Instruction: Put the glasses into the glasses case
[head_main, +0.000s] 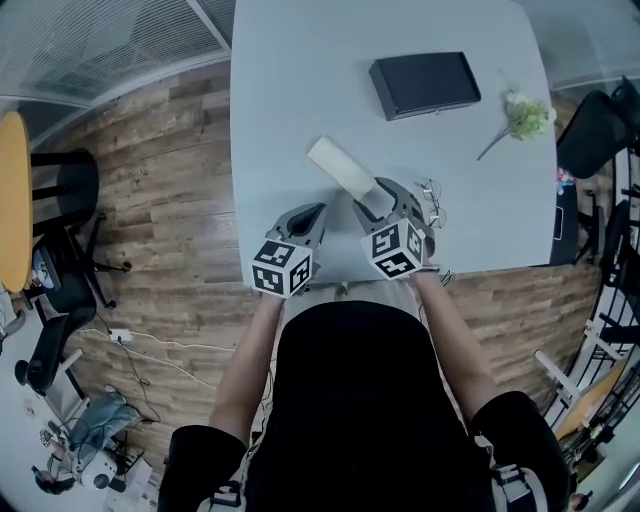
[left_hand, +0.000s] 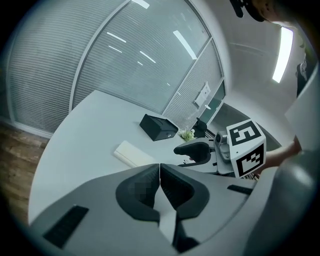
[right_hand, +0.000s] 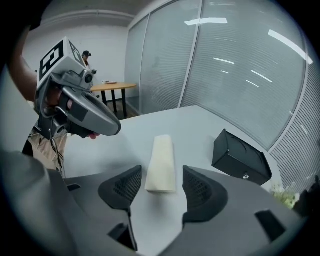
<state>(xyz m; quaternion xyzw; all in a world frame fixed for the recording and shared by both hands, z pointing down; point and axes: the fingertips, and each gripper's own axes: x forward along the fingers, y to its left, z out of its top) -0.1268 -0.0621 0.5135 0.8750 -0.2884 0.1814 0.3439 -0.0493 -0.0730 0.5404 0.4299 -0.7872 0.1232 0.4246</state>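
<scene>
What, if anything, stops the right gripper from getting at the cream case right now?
Likely nothing, so yes: the right gripper is open, its jaws framing the near end of the cream case, which lies uncovered on the table; the left gripper stands aside.

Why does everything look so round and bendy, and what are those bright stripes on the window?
Head view: the wide lens bows the table edges and darkens the corners. Left gripper view: the blinds curve like a dome, and the left gripper looms huge. Right gripper view: the stripes are ceiling lights shining in the glass wall; the white case stays sharp.
</scene>
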